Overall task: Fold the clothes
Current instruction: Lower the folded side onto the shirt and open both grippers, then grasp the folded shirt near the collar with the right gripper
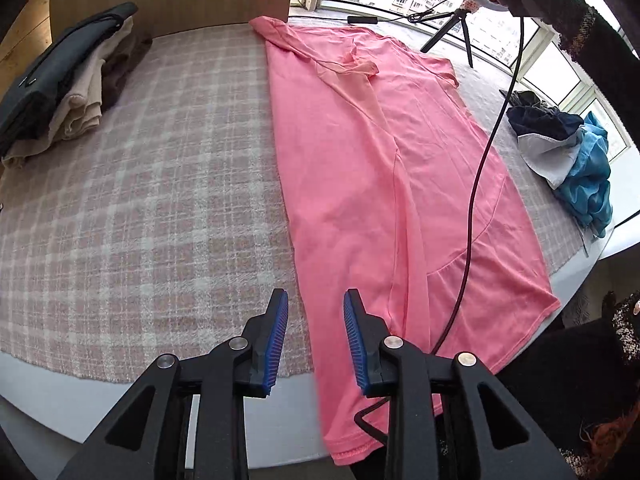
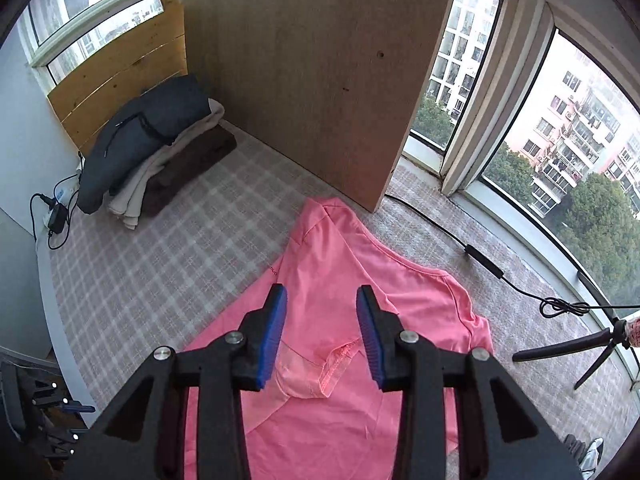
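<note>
A pink shirt [image 1: 384, 184] lies spread lengthwise on the plaid-covered table [image 1: 152, 200], one side folded over its middle, its hem hanging over the near edge. My left gripper [image 1: 316, 312] is open and empty, above the shirt's left edge near the hem. In the right wrist view the shirt [image 2: 360, 264] shows its collar end with a folded sleeve [image 2: 320, 372]. My right gripper [image 2: 322, 308] is open and empty, above that sleeve.
A stack of folded clothes [image 1: 68, 92] sits at the far left, also in the right wrist view [image 2: 160, 148]. A heap of blue and white clothes [image 1: 568, 160] lies at the right. A black cable [image 1: 480, 184] hangs across the shirt. A wooden board [image 2: 320, 72] and a small tripod [image 2: 600, 344] stand behind.
</note>
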Available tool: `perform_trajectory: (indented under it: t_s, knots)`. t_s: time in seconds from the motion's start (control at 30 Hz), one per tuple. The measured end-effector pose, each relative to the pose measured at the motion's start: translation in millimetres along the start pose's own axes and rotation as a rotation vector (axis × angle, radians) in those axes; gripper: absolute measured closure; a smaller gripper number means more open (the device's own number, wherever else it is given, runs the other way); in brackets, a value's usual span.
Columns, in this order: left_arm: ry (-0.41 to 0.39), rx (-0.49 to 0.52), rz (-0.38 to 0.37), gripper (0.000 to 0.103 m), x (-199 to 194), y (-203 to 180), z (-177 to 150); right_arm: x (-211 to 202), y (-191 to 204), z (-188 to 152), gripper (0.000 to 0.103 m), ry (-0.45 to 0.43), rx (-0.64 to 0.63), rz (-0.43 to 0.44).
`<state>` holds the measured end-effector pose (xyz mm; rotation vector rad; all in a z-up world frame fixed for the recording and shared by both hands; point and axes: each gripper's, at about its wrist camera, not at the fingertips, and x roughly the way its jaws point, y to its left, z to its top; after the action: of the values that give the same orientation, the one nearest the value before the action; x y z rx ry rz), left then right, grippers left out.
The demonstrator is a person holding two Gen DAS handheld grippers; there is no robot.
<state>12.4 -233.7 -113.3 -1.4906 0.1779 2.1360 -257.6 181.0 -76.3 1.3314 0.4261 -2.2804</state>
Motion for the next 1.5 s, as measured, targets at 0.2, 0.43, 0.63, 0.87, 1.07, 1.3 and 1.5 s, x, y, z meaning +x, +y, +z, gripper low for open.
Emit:
perform_trajectory:
  t_s: [0.2, 0.43, 0.63, 0.87, 1.07, 1.3, 1.5]
  knots:
    - [-0.049, -0.009, -0.015, 0.076, 32.6, 16.4, 83.8, 71.2, -16.4, 24.3, 0.067, 0.041, -0.037, 0.033]
    - [-0.053, -0.029, -0.005, 0.076, 91.5, 55.0, 193.1, 145.9, -40.9, 34.6, 0.067, 0.121, -0.040, 0.191]
    - [-0.011, -0.024, -0.019, 0.076, 141.5, 72.4, 251.6, 173.9, -54.8, 38.2, 0.066, 0.118, -0.046, 0.341]
    - [-0.021, -0.004, -0.035, 0.084, 152.6, 77.6, 267.6, 184.2, -49.8, 40.5, 0.066, 0.132, -0.102, 0.458]
    - [-0.026, 0.029, -0.011, 0.089, 157.0, 68.2, 267.6, 188.1, -47.3, 37.4, 0.099, 0.144, -0.140, 0.453]
    - [-0.031, 0.040, 0.000, 0.091, 158.3, 61.9, 264.1, 162.2, -66.5, 41.7, 0.101, 0.075, -0.113, 0.419]
    - [-0.028, 0.042, 0.002, 0.091, 159.7, 54.7, 262.0, 176.0, -77.5, 40.6, 0.099, 0.152, -0.102, 0.176]
